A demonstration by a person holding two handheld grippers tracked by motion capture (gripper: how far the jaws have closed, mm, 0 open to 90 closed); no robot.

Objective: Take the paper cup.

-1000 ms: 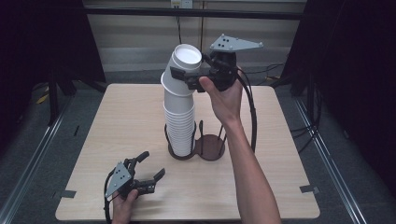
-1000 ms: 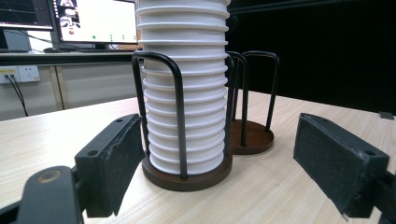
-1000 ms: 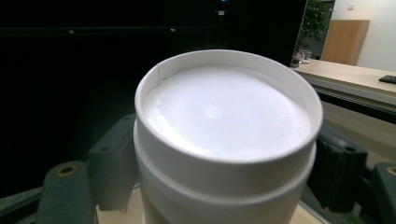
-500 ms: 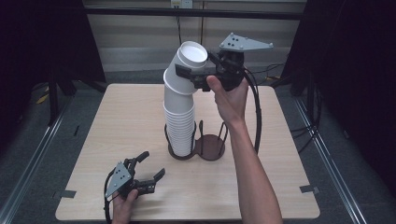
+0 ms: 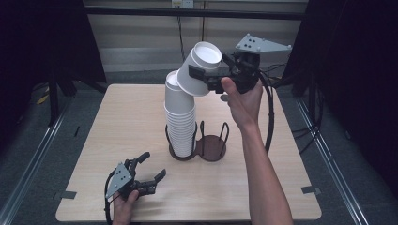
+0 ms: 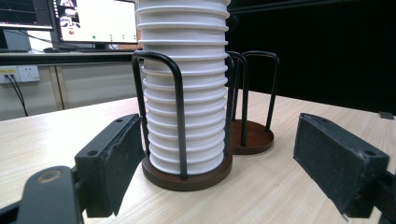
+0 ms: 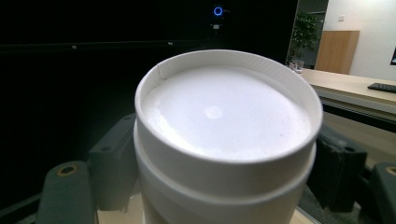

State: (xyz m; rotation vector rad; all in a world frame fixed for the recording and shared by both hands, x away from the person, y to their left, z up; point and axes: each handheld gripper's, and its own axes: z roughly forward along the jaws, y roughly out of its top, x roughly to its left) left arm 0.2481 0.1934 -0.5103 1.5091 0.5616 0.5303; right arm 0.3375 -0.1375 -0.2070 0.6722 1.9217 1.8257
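While the table (image 5: 117,117) carries everything, a tall stack (image 5: 180,126) of upturned white cups sits mid-table in the left ring of a dark two-ring holder (image 5: 197,150); the right ring has just its brown base, near the stack. In the left gripper view the stack (image 6: 184,93) stands inside black wire loops of the holder (image 6: 187,175), past the jaws. Right arm comes up from the bottom edge, its hand high over the far table side. Right gripper (image 5: 206,77) is clenched on the top cup (image 5: 199,68), jaws on its sides, cup tilted, bottom up and toward the camera, rim just at the stack's top. Right gripper view: cup (image 7: 224,140) pinched between both pads, base facing the lens. Left gripper (image 5: 152,168) rests at the near left table edge, well apart from the stack, jaws spread, nothing between them.
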